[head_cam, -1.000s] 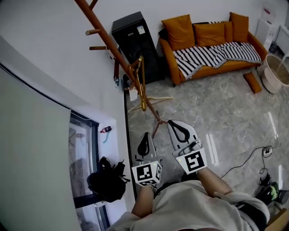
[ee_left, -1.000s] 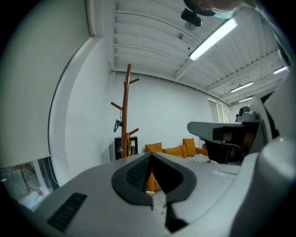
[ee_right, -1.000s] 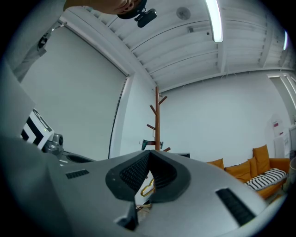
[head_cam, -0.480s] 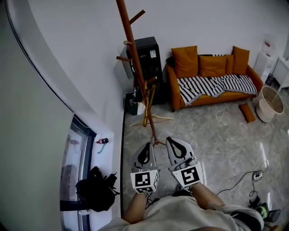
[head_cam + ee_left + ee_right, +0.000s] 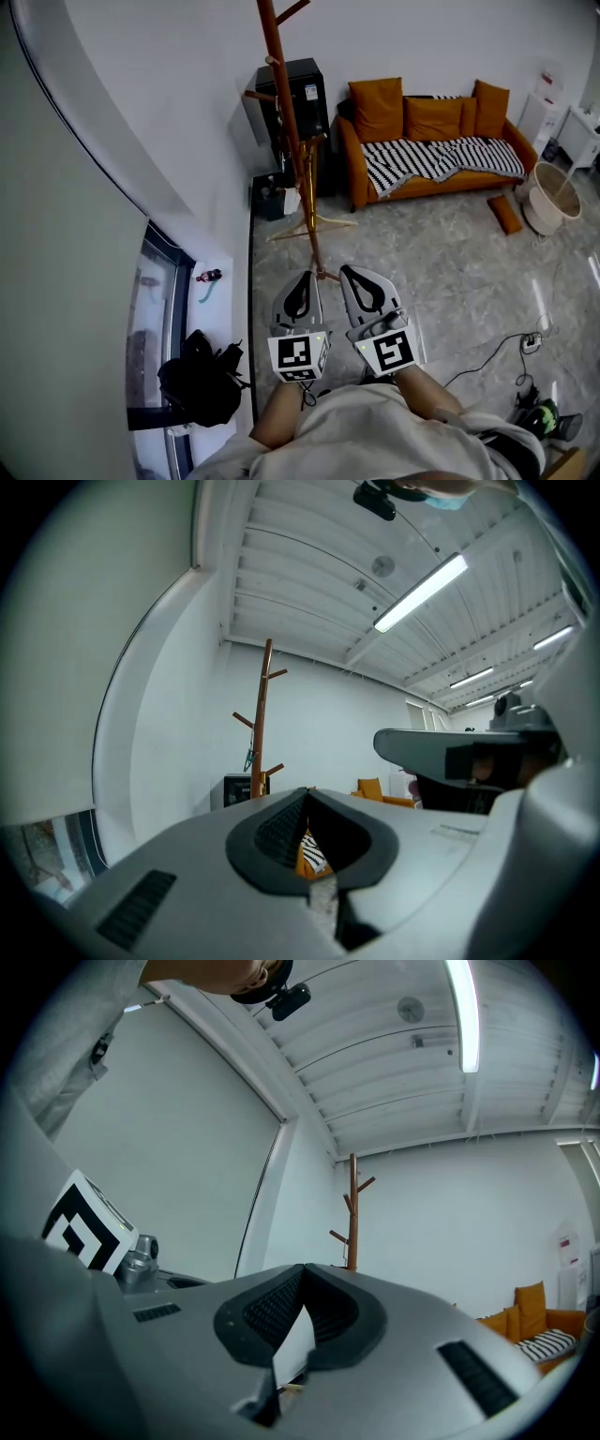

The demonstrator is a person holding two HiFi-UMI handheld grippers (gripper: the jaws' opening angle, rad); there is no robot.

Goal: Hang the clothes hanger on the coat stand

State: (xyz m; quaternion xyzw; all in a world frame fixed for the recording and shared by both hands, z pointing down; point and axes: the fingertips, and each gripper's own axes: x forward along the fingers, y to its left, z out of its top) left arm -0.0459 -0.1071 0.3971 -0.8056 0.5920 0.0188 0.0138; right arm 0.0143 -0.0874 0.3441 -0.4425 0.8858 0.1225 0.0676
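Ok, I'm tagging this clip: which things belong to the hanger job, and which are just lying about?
Job: coat stand; clothes hanger hung on it; left gripper and right gripper, both shut and empty.
Lying about: orange sofa, striped throw, black cabinet, white basket, black bag.

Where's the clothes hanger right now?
In the head view, the clothes hanger hangs from a lower peg of the coat stand, just left of the orange sofa.

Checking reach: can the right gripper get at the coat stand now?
Likely yes: nothing stands between the right gripper and the coat stand, but its fingers are shut.
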